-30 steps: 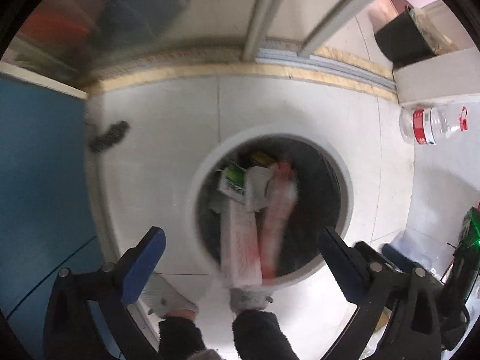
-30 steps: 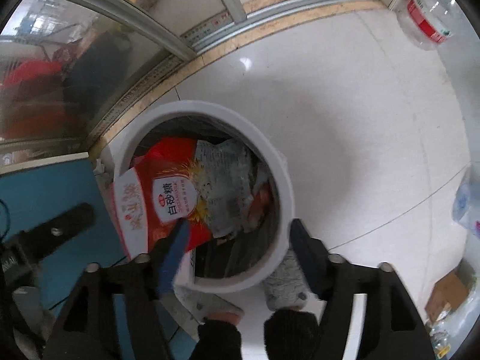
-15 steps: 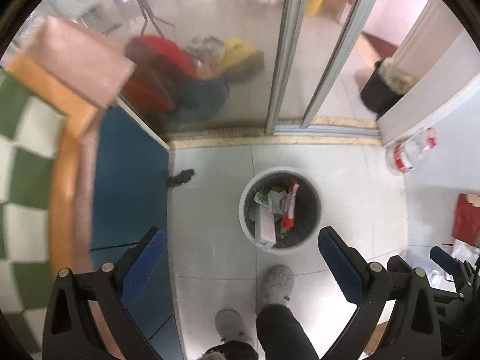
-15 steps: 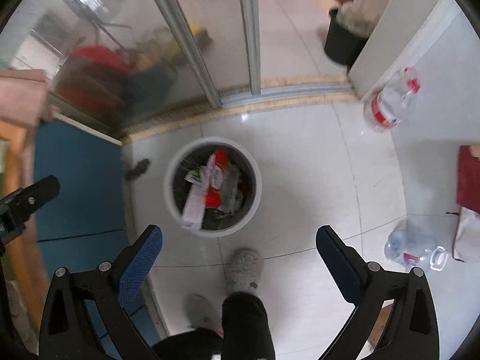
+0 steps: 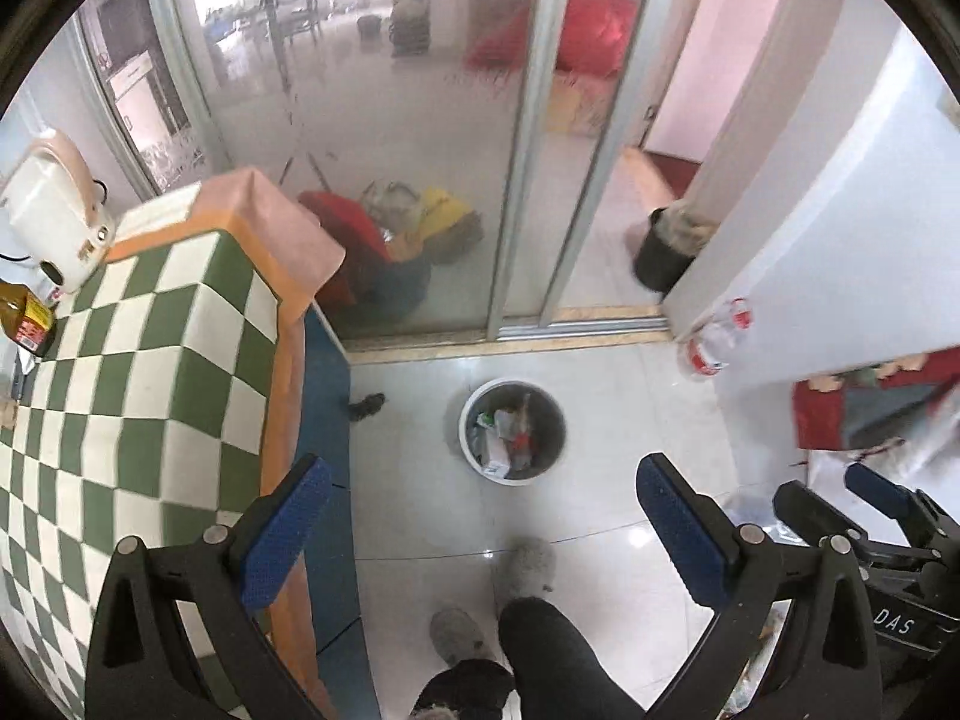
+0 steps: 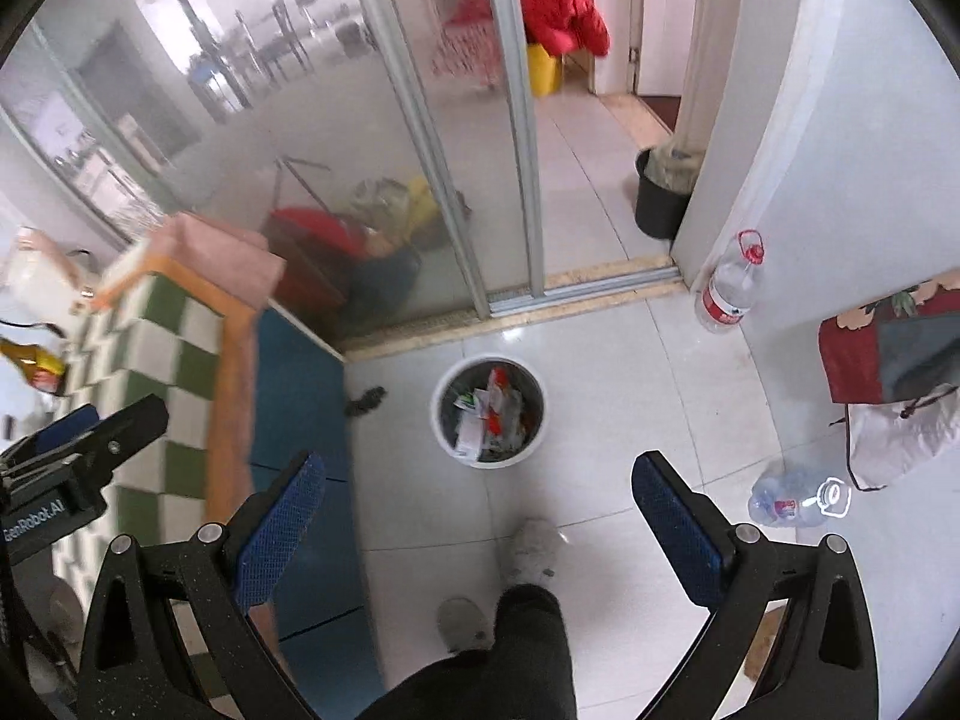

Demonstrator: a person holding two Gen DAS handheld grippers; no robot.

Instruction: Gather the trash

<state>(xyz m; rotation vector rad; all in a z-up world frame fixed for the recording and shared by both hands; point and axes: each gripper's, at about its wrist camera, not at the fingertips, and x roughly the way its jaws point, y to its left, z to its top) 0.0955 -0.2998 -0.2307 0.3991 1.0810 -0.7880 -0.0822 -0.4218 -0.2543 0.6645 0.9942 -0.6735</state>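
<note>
A round white trash bin [image 5: 474,450] stands on the tiled floor, far below both grippers, and holds wrappers and a red packet [image 5: 523,438]. It also shows in the right wrist view [image 6: 447,441]. My left gripper [image 5: 480,522] is open and empty, high above the floor. My right gripper [image 6: 480,513] is open and empty at about the same height. The right gripper's body shows at the right edge of the left wrist view [image 5: 876,516]. The left gripper's body shows at the left edge of the right wrist view [image 6: 78,450].
A table with a green checked cloth [image 5: 120,396] stands at the left, with a white appliance [image 5: 54,228] and a bottle [image 5: 27,324] on it. Plastic bottles [image 6: 732,288] [image 6: 792,501] lie on the floor at the right. A glass sliding door [image 5: 420,150] is behind the bin. The person's feet [image 5: 528,558] are below.
Both grippers have risen far above the bin, which now looks small. The right gripper, half shut over the bin a second ago, has opened wide. The table top has come into view.
</note>
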